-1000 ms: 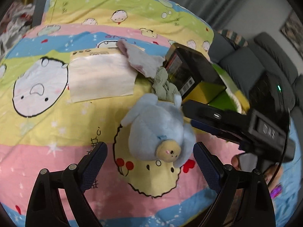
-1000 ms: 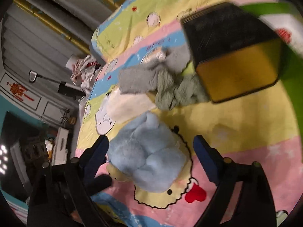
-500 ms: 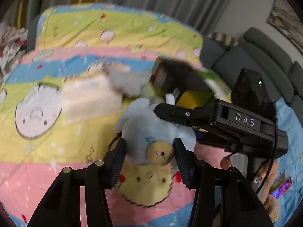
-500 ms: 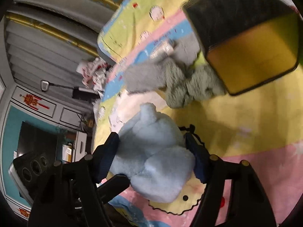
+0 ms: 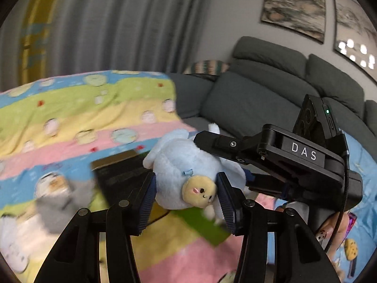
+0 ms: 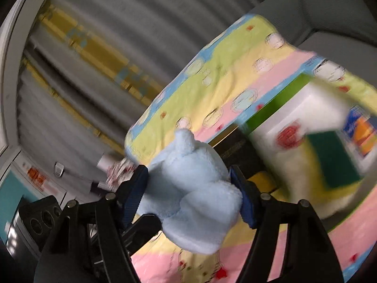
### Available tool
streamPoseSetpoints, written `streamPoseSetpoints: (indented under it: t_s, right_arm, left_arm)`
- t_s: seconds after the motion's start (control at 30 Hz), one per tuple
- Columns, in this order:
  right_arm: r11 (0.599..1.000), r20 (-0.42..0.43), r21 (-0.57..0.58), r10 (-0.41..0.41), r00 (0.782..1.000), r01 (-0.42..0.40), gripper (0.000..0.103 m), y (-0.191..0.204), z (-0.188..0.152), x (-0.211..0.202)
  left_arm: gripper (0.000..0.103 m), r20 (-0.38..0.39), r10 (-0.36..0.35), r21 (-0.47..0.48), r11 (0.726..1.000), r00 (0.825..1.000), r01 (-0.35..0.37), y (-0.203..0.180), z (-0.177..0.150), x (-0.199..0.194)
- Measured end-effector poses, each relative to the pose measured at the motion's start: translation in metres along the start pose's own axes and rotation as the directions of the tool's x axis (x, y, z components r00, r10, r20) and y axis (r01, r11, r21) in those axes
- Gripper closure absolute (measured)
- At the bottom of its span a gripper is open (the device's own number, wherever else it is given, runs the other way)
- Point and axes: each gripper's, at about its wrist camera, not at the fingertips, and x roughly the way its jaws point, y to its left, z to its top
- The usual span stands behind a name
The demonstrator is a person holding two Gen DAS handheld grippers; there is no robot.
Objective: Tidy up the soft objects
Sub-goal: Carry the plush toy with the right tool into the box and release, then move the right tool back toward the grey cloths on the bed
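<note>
The soft thing in hand is a pale blue plush toy point(image 5: 186, 172), and it hangs clear of the striped blanket point(image 5: 77, 108), carried between both tools at once. Taking it from the left: the left gripper point(image 5: 186, 198) has its two blue-padded fingers closed in against the toy's head end, one on each side of the small yellow face, so the toy fills the gap and bulges forward past the pads. From that end the toy's long axis runs away from the left tool and up toward the right, where the right gripper point(image 6: 190, 186) clamps the fluffy rear of the body, its pads pressed into the fleece on both flanks. So each tool holds one end and neither is nearer than the other; the toy spans the space between them. Below and just behind the toy sits the open black box with a yellow inside point(image 6: 238, 146), on the blanket toward its sofa-side edge, with a blurred white and green package point(image 6: 313, 141) beside it to the right. Judging by that, the coming move is a short carry toward the box, and it turns on both ends travelling together.
</note>
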Motion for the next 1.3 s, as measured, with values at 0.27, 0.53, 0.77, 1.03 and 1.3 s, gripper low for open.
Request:
streamPoseSetpoints:
  t_s: [0.27, 0.53, 0.77, 1.03, 1.3]
  right_arm:
    - [0.988, 0.158, 0.057, -0.154, 0.975, 0.147, 0.034, -0.055, 0.036, -0.024]
    - [0.938, 0.145, 0.220, -0.304, 0.942, 0.268, 0.033, -0.107, 0.039, -0.011]
    - [0.937, 0.128, 0.205, -0.311, 0.942, 0.282, 0.029, -0.106, 0.040, 0.001]
    - [0.919, 0.202, 0.095, -0.395, 0.896, 0.383, 0.014, -0.085, 0.036, -0.016]
    - [0.910, 0.243, 0.034, -0.408, 0.880, 0.413, 0.007, -0.053, 0.029, -0.037]
  left_arm:
    - [0.051, -0.010, -0.180, 0.035, 0.983, 0.984, 0.181, -0.019, 0.019, 0.085]
    - [0.051, -0.075, -0.166, 0.029, 0.985, 0.983, 0.168, -0.031, -0.002, 0.137]
    - [0.051, -0.182, -0.039, 0.064, 0.997, 0.983, 0.051, -0.034, -0.014, 0.159]
    - [0.032, -0.170, -0.015, 0.036, 0.999, 0.985, 0.022, -0.026, -0.017, 0.131]
    - [0.019, -0.153, -0.030, -0.068, 0.997, 0.988, 0.020, 0.003, -0.022, 0.069]
